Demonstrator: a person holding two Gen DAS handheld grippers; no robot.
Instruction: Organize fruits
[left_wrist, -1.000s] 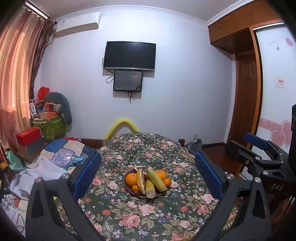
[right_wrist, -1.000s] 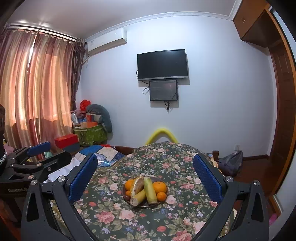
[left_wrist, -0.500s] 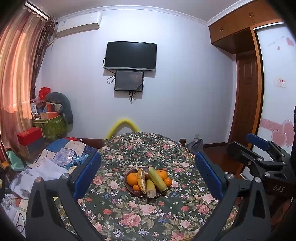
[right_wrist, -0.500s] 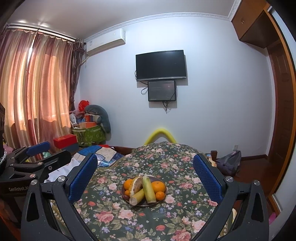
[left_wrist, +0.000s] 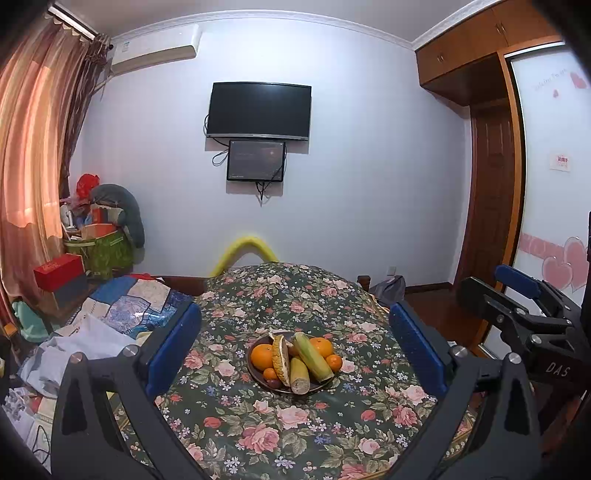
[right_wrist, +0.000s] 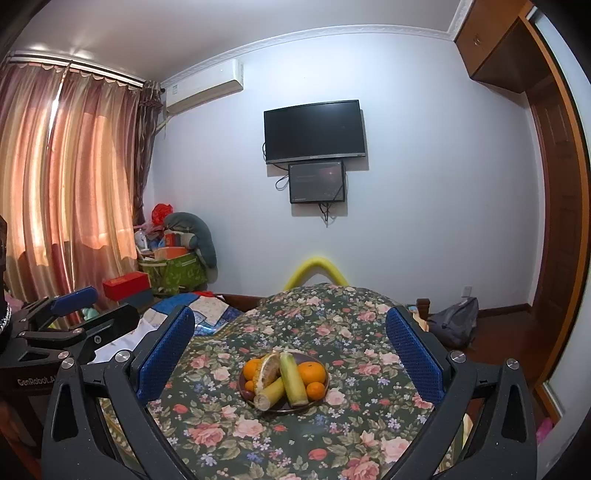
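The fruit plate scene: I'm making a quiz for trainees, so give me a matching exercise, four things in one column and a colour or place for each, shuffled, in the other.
Things:
1. gripper pads
2. plate of fruit
3. television
4. box at the left by the curtain

Colour or place:
A. on the wall, above a smaller screen
B. red
C. blue
D. on the floral cloth, ahead of both open grippers, left gripper and right gripper

Pairs: 1-C, 2-D, 3-A, 4-B
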